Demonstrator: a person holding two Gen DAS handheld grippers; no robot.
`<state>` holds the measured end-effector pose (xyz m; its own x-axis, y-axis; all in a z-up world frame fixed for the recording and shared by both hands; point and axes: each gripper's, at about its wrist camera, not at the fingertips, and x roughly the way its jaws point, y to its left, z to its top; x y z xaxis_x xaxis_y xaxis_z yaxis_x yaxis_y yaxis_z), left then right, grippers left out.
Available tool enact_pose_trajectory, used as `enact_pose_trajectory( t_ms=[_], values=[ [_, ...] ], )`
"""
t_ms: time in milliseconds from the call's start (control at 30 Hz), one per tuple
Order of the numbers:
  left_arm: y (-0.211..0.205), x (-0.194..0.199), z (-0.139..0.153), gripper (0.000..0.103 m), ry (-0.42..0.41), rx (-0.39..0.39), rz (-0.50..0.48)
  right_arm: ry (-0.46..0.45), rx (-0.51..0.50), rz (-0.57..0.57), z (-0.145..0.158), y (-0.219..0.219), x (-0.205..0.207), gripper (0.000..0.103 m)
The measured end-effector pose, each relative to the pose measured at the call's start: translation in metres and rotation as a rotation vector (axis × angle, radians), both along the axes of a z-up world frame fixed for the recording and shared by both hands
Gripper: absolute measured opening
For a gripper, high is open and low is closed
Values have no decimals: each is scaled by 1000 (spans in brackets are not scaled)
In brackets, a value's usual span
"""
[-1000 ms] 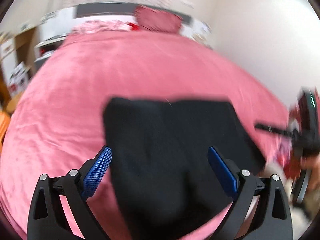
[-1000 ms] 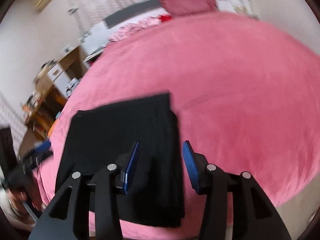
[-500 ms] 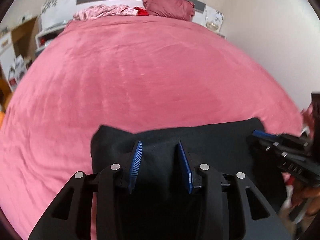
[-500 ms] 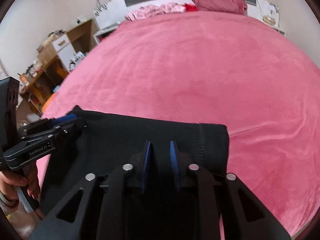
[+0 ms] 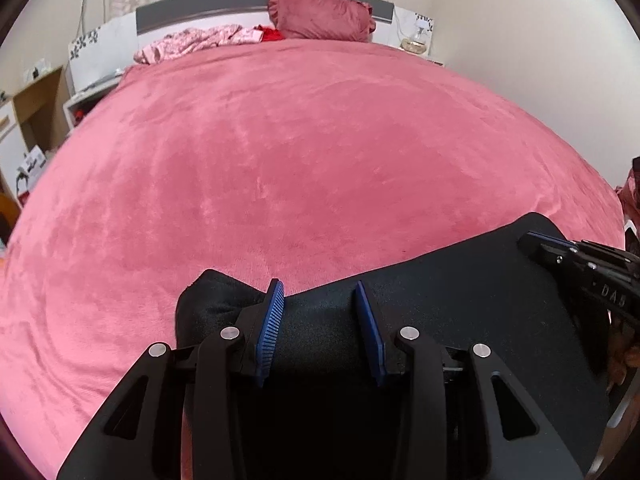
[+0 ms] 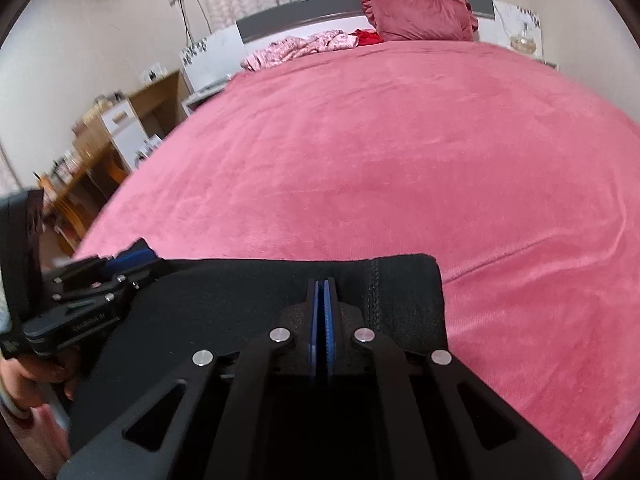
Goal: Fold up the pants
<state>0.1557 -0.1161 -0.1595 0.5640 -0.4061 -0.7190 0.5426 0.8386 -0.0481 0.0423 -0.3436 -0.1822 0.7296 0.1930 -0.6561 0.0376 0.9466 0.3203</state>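
Note:
The black pants (image 5: 460, 292) lie folded on the pink bed (image 5: 320, 140) near its front edge. My left gripper (image 5: 320, 286) holds a thick roll of the cloth between its blue pads, at the pants' left end. My right gripper (image 6: 324, 282) has its pads pressed together on a thin fold at the far edge of the pants (image 6: 224, 292), close to the stitched right end. Each gripper also shows in the other view: the right gripper (image 5: 536, 240) at the pants' right corner, the left gripper (image 6: 132, 254) at the left corner. The cloth runs taut between them.
A pink pillow (image 5: 320, 16) and crumpled pink clothing (image 5: 192, 42) lie at the headboard. A wooden desk (image 6: 80, 168) and white shelves stand left of the bed. A hand (image 6: 40, 376) holds the left gripper's handle. A wall runs along the right.
Both grippers came down onto the pants and their jaws closed on the cloth. The pants now sit low in both views, with more bare bed beyond them.

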Motion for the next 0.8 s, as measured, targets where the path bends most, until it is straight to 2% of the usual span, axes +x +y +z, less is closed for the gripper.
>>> enact_pose_trajectory(
  t_ms=[67, 100, 133, 200, 333, 400, 567, 800],
  values=[
    [4, -14, 7, 45, -30, 7, 4, 4, 14, 2, 5, -2, -8, 5],
    [7, -23, 11, 56, -48, 5, 4, 10, 3, -2, 8, -2, -13, 12],
    [13, -36, 14, 62, -64, 4, 1, 18, -19, -6, 11, 0, -21, 15],
    [22, -57, 14, 84, -63, -6, 4, 18, -39, 0, 17, 4, -35, 28],
    [41, -92, 6, 85, -59, -28, -3, 42, -102, 9, 24, 17, -61, 35],
    [49, -100, 6, 85, -48, -45, -4, 60, -91, -12, 26, 16, -70, 51],
    [64, -102, 7, 85, 53, -115, 19, 116, -17, -80, 28, 5, -87, 52],
    [78, -113, 4, 85, 127, -177, 19, 212, -81, -76, 19, 13, -96, 57]
  ],
)
